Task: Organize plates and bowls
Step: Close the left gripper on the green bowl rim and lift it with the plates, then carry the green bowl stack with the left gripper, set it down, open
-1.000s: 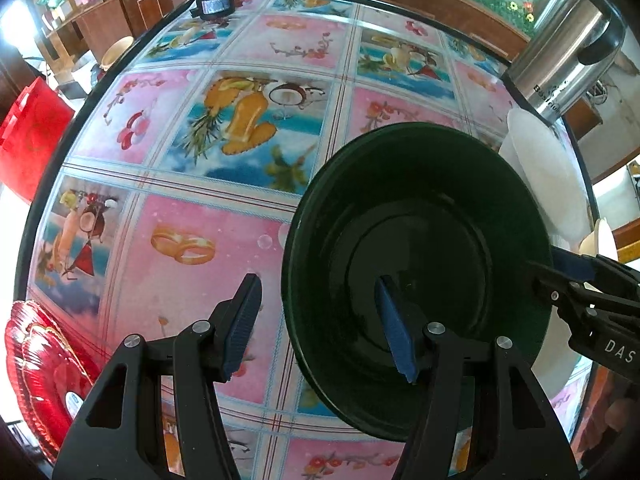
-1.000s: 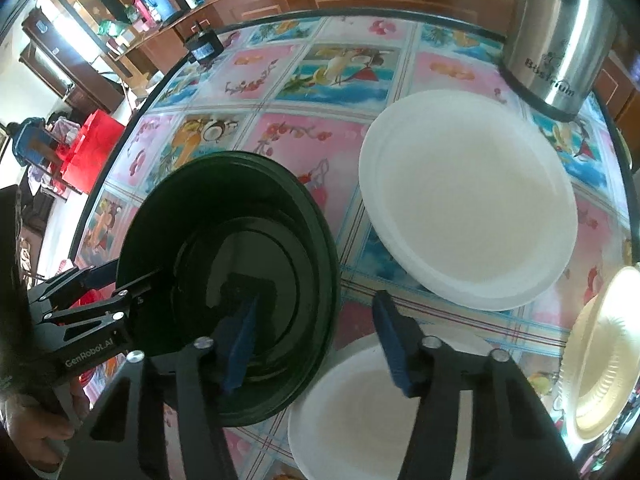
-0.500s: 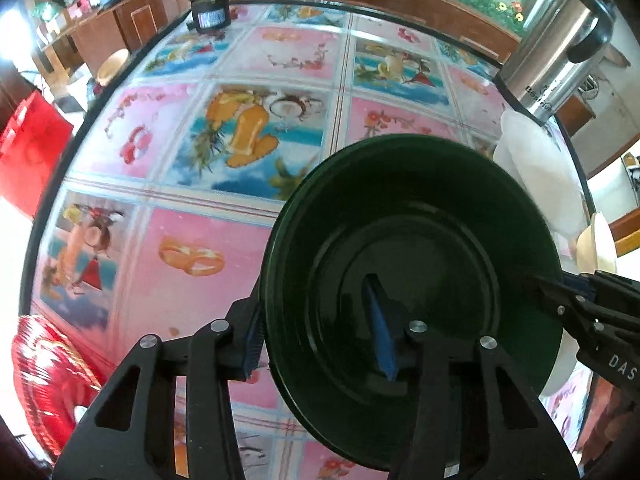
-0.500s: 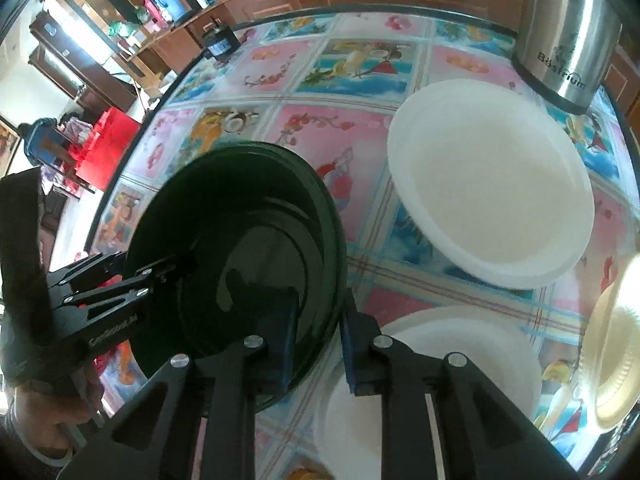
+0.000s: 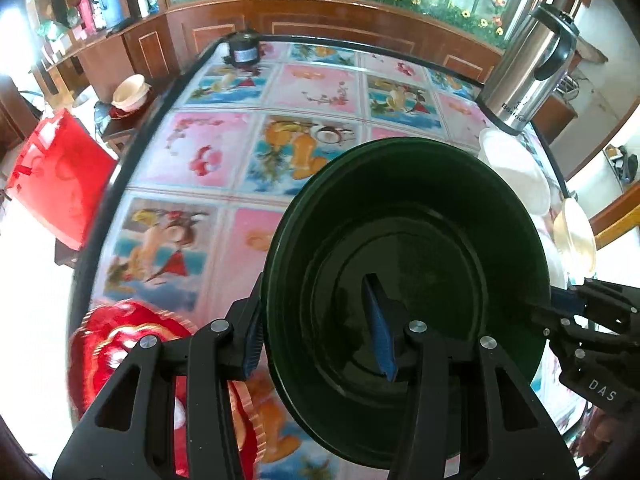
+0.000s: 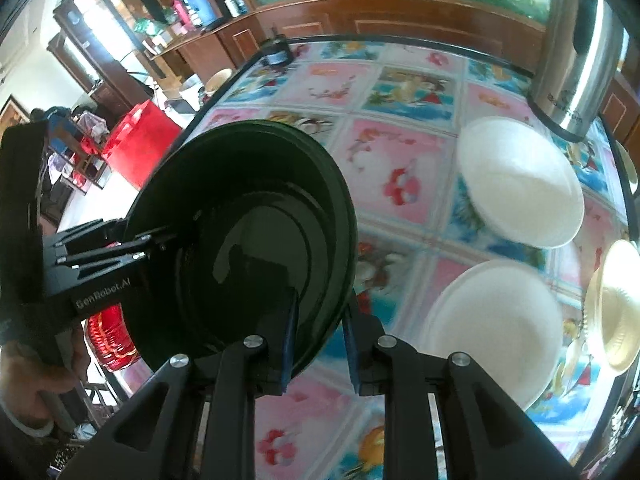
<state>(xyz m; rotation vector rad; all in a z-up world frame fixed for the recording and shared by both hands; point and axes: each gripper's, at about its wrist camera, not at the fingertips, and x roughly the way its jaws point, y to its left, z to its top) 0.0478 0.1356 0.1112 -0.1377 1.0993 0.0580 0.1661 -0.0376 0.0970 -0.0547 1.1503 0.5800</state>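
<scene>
A dark green bowl (image 5: 420,216) is lifted off the table and tilted; it also shows in the right wrist view (image 6: 256,200). My left gripper (image 5: 316,340) is shut on its near-left rim, one finger outside and one inside. My right gripper (image 6: 316,340) is shut on the opposite rim; it appears in the left wrist view (image 5: 568,312) at the right. Two white plates (image 6: 520,184) (image 6: 496,320) lie on the table to the right, and a gold plate (image 6: 616,308) sits at the right edge. Red plates (image 5: 120,344) lie at the table's left front.
The table has a pictured pink and blue tiled cloth (image 5: 320,92). A steel thermos jug (image 5: 528,68) stands at the far right. A small black device (image 5: 242,50) sits at the far edge. A red chair (image 5: 56,176) stands left of the table.
Both grippers closed on the green bowl's rim, then raised it off the table and tilted it. The view has lifted away from the tabletop.
</scene>
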